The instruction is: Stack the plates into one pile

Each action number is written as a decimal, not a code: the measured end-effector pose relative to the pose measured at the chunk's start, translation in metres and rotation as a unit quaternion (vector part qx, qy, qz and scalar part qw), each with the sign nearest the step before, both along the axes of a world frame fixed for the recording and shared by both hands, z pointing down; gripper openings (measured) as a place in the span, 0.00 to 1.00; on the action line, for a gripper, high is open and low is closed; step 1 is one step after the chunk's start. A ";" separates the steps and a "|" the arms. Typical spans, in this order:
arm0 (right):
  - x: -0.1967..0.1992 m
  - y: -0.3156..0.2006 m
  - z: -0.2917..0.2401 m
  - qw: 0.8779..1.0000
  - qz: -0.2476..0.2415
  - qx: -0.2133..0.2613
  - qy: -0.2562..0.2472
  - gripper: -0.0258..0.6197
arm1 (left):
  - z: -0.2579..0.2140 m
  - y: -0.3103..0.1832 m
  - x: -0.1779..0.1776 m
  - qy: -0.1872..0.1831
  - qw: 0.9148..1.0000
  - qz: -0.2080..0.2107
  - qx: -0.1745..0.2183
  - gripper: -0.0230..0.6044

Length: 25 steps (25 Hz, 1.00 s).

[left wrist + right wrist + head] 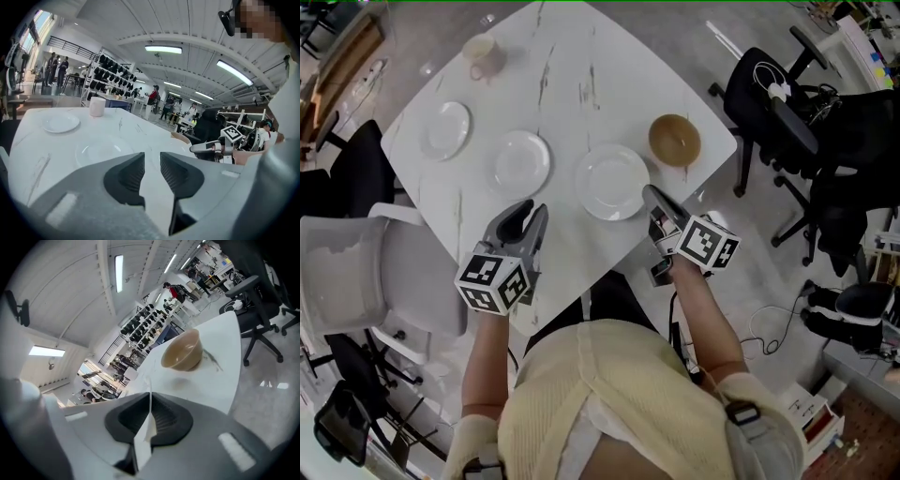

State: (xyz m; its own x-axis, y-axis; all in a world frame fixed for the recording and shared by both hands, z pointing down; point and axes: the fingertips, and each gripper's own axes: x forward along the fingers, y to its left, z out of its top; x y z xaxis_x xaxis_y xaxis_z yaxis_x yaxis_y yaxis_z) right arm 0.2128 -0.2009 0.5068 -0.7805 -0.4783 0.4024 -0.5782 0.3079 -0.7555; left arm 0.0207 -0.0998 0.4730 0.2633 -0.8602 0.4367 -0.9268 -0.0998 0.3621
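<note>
Three white plates lie in a row on the white marble table (581, 84): a small one (447, 129) at the left, a middle one (522, 161) and a right one (612, 181). My right gripper (654, 195) is at the right plate's near-right rim. In the right gripper view its jaws (150, 397) pinch a thin white plate edge (145, 433). My left gripper (532, 214) hovers just short of the middle plate (101, 150). Its jaws (152, 161) stand apart with only table showing between them.
A brown bowl (675, 140) sits right of the plates, close to the table's right corner (183, 352). A pink cup (481, 52) stands at the far left (97, 106). Black office chairs (778, 112) stand to the right, a grey chair (366, 272) at the left.
</note>
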 end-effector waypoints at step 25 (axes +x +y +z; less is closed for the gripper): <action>-0.004 0.036 -0.063 0.992 -0.071 0.092 -0.054 0.06 | 0.013 -0.033 0.052 0.091 0.986 0.139 -0.020 0.43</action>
State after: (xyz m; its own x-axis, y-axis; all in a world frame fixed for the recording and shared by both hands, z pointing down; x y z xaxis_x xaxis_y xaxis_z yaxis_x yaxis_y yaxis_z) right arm 0.2087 -0.1647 0.4433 -0.8792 -0.4184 0.2280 -0.4375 0.5193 -0.7341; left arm 0.0725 -0.1325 0.4864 0.5625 -0.7276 0.3927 -0.7857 -0.3225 0.5278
